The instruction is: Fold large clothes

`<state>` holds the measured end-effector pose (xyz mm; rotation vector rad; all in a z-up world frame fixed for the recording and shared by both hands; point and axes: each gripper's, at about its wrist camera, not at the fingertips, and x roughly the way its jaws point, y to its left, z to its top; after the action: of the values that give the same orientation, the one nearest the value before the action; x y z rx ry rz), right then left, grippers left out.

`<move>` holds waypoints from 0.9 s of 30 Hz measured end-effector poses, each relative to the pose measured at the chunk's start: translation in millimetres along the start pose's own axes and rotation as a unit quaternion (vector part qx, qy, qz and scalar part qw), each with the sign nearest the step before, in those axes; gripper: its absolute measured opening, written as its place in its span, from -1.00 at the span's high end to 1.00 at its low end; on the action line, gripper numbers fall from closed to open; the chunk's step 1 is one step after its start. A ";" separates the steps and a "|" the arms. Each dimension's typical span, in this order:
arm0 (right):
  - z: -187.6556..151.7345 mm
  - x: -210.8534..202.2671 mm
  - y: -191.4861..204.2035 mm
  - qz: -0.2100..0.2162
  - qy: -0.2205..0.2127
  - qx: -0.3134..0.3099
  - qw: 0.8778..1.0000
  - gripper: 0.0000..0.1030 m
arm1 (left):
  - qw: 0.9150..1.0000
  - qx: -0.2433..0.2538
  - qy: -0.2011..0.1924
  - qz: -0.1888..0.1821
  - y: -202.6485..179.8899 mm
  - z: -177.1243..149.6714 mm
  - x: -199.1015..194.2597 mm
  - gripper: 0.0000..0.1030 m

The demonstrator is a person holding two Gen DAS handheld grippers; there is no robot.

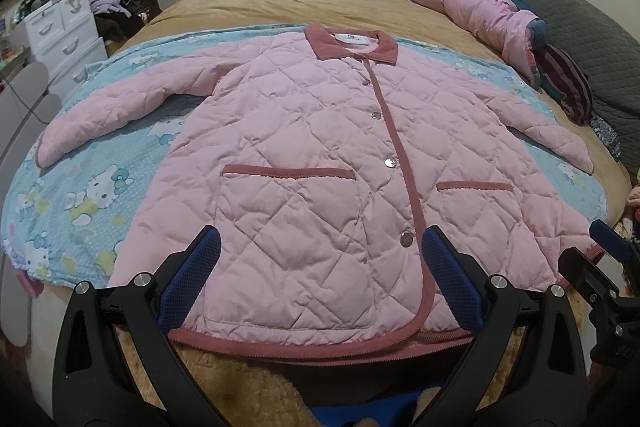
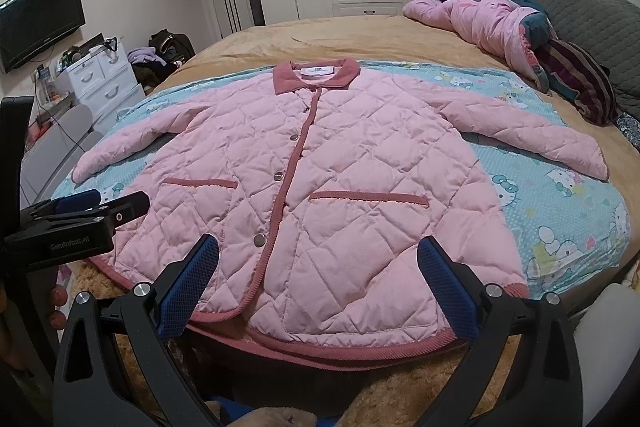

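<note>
The left gripper (image 1: 318, 251) hovered over the hem of a pink quilted jacket (image 1: 320, 155) spread flat, buttoned, on the bed (image 1: 280, 3), jaws wide apart, gripping nothing; the right gripper (image 2: 318, 259) matched it beside, equally empty, its body cut off by the frame.

Pink quilted jacket (image 1: 320, 163) lies flat, buttoned, sleeves spread.

Both tongs, left (image 1: 316, 247) and right (image 2: 318, 247): black plastic arms, silver screws, blue mesh-textured pads (image 1: 448, 279); left body printed "GenRobot.AI" (image 2: 71, 247) in white.
</note>
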<state>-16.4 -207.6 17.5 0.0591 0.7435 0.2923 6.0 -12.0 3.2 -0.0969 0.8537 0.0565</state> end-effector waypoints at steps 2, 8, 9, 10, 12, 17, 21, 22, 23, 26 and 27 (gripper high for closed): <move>3.2 2.4 0.9 0.000 0.002 -0.003 1.000 -0.92 | 1.000 0.000 -0.001 -0.001 -1.3 2.5 2.3 -0.83; 22.6 13.1 -3.6 0.002 0.004 0.007 1.000 -0.92 | 1.000 -0.005 0.000 0.002 2.6 21.2 14.4 -0.83; 26.1 14.9 -4.5 0.002 0.005 0.007 1.000 -0.92 | 1.000 -0.006 0.000 0.003 3.4 24.2 16.5 -0.83; 30.6 17.4 -5.8 -0.001 0.007 0.009 1.000 -0.92 | 1.000 -0.007 0.001 0.004 3.8 27.1 18.3 -0.83; 39.1 23.0 -8.0 0.002 0.011 0.011 1.000 -0.92 | 1.000 -0.009 0.000 0.007 5.0 34.4 21.9 -0.83; 59.9 37.9 -11.8 0.003 0.019 0.011 1.000 -0.92 | 1.000 -0.015 -0.002 0.012 9.1 53.8 30.2 -0.83; 75.2 46.8 -15.4 0.004 0.016 0.012 1.000 -0.92 | 1.000 -0.021 -0.004 0.017 13.4 71.7 35.7 -0.83; 78.8 48.7 -16.8 0.007 0.016 0.014 1.000 -0.92 | 1.000 -0.023 -0.003 0.019 14.6 76.4 37.5 -0.83; 83.1 50.7 -19.0 0.008 0.017 0.017 1.000 -0.92 | 0.999 -0.025 -0.001 0.021 15.5 80.9 39.5 -0.83; 98.3 56.7 -26.9 0.004 0.010 0.019 1.000 -0.92 | 0.999 -0.032 -0.005 0.025 17.5 96.1 46.7 -0.83; 102.6 58.2 -28.9 0.003 0.008 0.020 1.000 -0.92 | 0.999 -0.033 -0.005 0.025 17.4 101.5 49.6 -0.83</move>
<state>100.3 -213.7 50.2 0.0972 0.7656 0.2832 113.1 16.8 30.9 -0.1375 0.8440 0.1319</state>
